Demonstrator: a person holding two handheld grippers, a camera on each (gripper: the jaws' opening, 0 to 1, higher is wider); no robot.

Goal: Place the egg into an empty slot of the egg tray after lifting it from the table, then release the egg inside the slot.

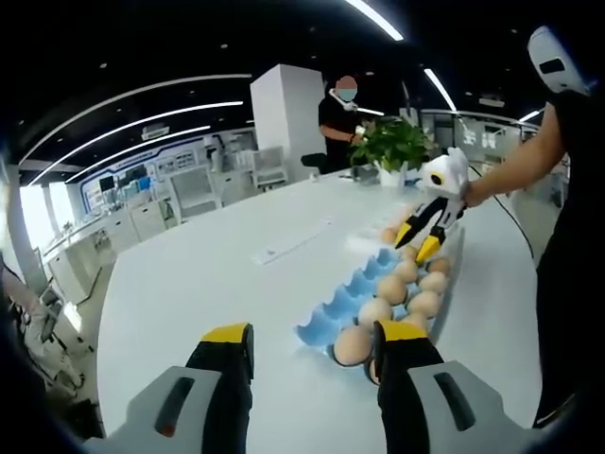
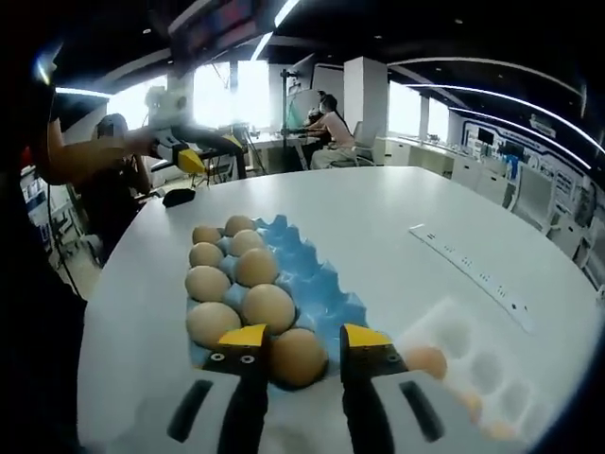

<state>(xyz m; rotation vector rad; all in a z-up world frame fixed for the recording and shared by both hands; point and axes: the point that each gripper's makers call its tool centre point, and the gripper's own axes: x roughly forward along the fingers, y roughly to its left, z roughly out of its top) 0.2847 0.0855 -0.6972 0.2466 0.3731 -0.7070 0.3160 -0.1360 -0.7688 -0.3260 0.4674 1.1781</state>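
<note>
A blue egg tray (image 2: 321, 284) lies on the white table, its left rows filled with several brown eggs. My right gripper (image 2: 302, 340) hangs over the tray's near end, jaws apart on either side of one egg (image 2: 298, 357) that rests in a slot; a small gap shows beside the right jaw. In the left gripper view, the same tray (image 1: 326, 317) runs away to the right, and the right gripper (image 1: 421, 241), held by a person's hand, hovers over its far end. My left gripper (image 1: 312, 336) stands open above the table with nothing between its jaws.
A clear plastic tray (image 2: 473, 364) with a few eggs sits right of the blue one. A white power strip (image 2: 473, 274) lies across the table. A potted plant (image 1: 392, 142) stands at the far edge, with a person behind it. The left gripper (image 2: 189, 156) shows blurred.
</note>
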